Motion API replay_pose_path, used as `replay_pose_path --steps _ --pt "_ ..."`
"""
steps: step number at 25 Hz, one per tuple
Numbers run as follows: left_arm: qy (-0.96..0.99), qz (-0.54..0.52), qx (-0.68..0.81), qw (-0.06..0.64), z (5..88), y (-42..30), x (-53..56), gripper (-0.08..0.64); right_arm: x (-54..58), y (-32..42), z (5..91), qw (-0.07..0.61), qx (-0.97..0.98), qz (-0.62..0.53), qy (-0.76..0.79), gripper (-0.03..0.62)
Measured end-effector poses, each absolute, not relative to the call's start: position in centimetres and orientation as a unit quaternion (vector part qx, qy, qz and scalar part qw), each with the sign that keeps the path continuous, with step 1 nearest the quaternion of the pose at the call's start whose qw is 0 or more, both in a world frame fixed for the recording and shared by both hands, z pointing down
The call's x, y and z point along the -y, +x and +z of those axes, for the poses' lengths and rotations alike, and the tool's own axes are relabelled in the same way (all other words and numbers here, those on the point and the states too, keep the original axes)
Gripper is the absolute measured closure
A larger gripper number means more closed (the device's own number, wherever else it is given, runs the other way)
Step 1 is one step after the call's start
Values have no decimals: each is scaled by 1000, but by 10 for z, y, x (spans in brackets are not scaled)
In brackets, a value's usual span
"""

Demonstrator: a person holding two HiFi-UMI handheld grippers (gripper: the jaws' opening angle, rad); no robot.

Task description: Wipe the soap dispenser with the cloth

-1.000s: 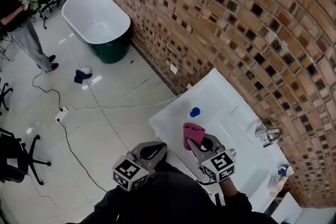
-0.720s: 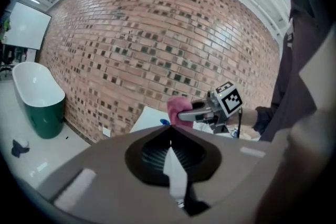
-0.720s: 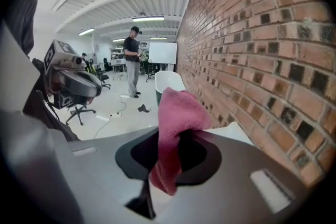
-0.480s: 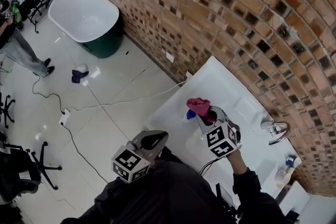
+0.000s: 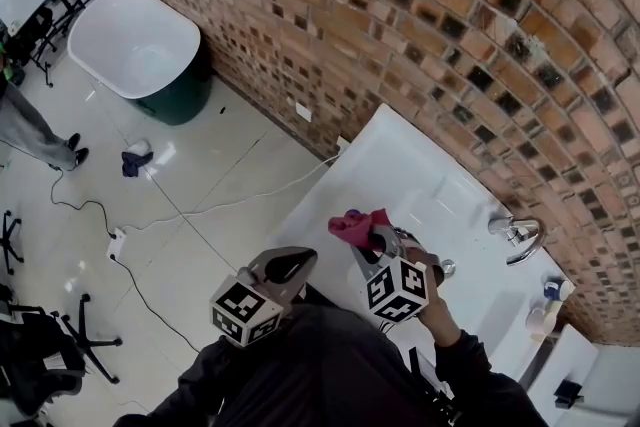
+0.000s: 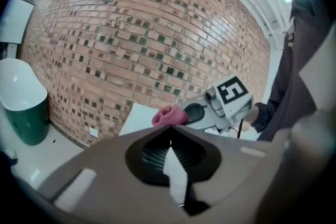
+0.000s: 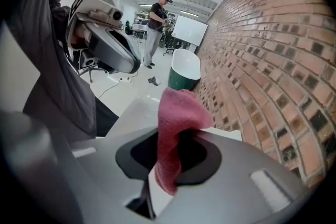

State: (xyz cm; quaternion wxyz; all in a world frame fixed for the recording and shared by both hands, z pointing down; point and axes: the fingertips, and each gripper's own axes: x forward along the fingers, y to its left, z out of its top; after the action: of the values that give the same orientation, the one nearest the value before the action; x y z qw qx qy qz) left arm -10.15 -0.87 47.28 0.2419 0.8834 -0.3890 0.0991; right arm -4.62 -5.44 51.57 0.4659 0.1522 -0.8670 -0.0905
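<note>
My right gripper [image 5: 368, 240] hangs over the left part of the white basin top [image 5: 420, 165], shut on a pink cloth [image 5: 355, 225]. In the right gripper view the cloth [image 7: 176, 107] bunches up out of the closed jaws of that gripper [image 7: 173, 136]. A small pale bottle with a blue top [image 5: 545, 307], seemingly the soap dispenser, stands at the far right by the wall, well away from both grippers. My left gripper [image 5: 298, 263] is shut with nothing in it, off the counter's front edge. The left gripper [image 6: 169, 131] looks at the right gripper [image 6: 181, 118] and the cloth [image 6: 168, 115].
A chrome faucet [image 5: 515, 237] and a drain [image 5: 447, 267] lie to the right of the cloth. The brick wall [image 5: 400, 25] backs the basin. A white bathtub [image 5: 135, 40], floor cables [image 5: 200, 205], office chairs [image 5: 40, 355] and a standing person [image 7: 157, 23] are on the left.
The right gripper has rolled and tipped downward with the cloth, shifting over the counter. A blue object on the counter is now hidden. The left gripper stays shut and has drifted slightly.
</note>
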Motion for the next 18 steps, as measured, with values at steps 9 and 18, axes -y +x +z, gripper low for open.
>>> replay_pose_path --steps 9,18 --pt "881 102 393 242 474 -105 3 560 15 -52 521 369 917 24 148 523" --pt "880 101 394 244 473 -108 -7 560 14 -56 552 265 927 212 161 523"
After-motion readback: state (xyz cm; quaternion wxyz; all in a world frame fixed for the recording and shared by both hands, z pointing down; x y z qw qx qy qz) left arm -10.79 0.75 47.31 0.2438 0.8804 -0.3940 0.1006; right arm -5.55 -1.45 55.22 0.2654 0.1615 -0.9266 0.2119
